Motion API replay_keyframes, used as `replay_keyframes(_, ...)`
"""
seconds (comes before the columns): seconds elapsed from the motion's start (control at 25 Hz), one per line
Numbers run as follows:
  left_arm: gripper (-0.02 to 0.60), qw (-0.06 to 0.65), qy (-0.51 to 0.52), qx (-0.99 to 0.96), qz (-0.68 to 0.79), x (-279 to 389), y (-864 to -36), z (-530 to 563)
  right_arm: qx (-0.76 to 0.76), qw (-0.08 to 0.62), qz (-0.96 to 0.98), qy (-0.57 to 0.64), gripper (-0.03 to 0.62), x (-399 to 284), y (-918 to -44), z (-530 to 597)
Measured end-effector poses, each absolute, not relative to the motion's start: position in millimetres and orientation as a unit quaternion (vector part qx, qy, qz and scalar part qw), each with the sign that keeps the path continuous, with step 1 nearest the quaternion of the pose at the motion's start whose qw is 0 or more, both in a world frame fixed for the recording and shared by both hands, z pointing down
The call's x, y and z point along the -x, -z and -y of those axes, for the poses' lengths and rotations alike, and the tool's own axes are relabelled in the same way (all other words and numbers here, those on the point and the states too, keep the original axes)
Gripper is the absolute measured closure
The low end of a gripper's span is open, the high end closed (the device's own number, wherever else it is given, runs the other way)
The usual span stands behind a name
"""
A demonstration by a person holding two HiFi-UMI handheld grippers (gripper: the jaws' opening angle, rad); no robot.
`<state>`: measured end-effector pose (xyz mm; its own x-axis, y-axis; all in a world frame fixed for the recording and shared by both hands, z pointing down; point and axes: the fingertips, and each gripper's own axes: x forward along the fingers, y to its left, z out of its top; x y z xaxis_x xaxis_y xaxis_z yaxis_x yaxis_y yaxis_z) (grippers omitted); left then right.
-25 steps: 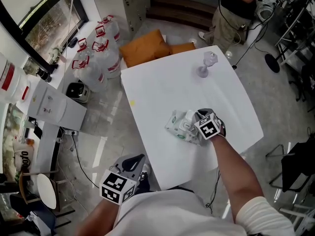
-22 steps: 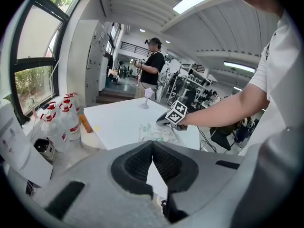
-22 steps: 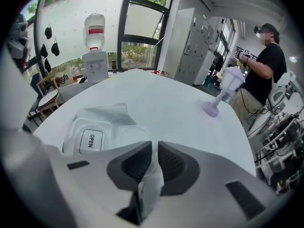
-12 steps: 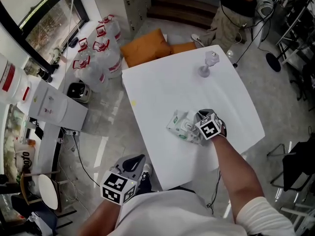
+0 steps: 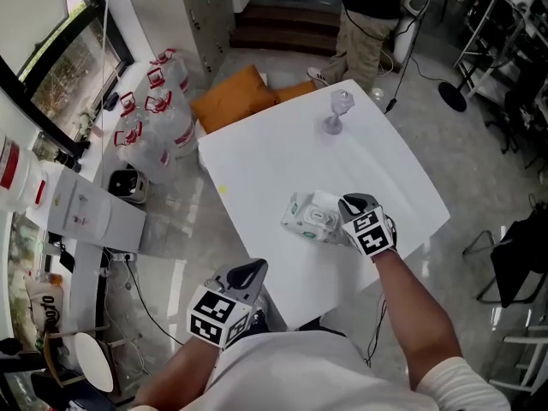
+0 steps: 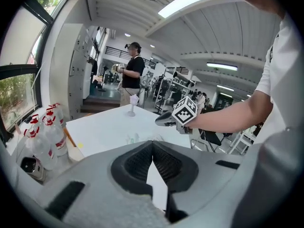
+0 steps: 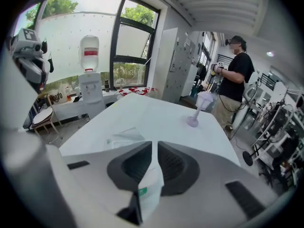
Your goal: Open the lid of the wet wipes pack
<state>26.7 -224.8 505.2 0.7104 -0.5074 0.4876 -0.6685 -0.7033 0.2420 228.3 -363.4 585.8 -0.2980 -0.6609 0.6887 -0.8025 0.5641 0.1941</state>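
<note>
The wet wipes pack, white with green print and a white lid on top, lies near the front right of the white table. My right gripper is shut on the pack's near edge. In the right gripper view a strip of the white and green wrapper sits pinched between the pads, and the rest of the pack shows beyond the right gripper. My left gripper hangs off the table's near left corner, shut and holding nothing. The left gripper points at the table, with its tips together.
A pale purple goblet stands at the table's far edge. Several water bottles and orange cushions lie on the floor to the left. A person stands beyond the table. A dark chair is at the right.
My right gripper has risen with the pack's near edge in its jaws. My left gripper has come up and in a little toward the table's corner.
</note>
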Motion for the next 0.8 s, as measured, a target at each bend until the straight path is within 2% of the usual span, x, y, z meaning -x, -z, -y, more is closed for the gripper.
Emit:
replay_keyframes(0.44,0.581,0.156,-0.181,-0.933,0.270,-57,-479,224,-0.482,0.301,0.816,-0.107,0.571,-207,-519,253)
replay_keyframes(0.8,0.581,0.126,-0.158,-0.947,0.249,-72,-449,225,-0.518,0.177,0.827,-0.130,0.585,-197,-453,205)
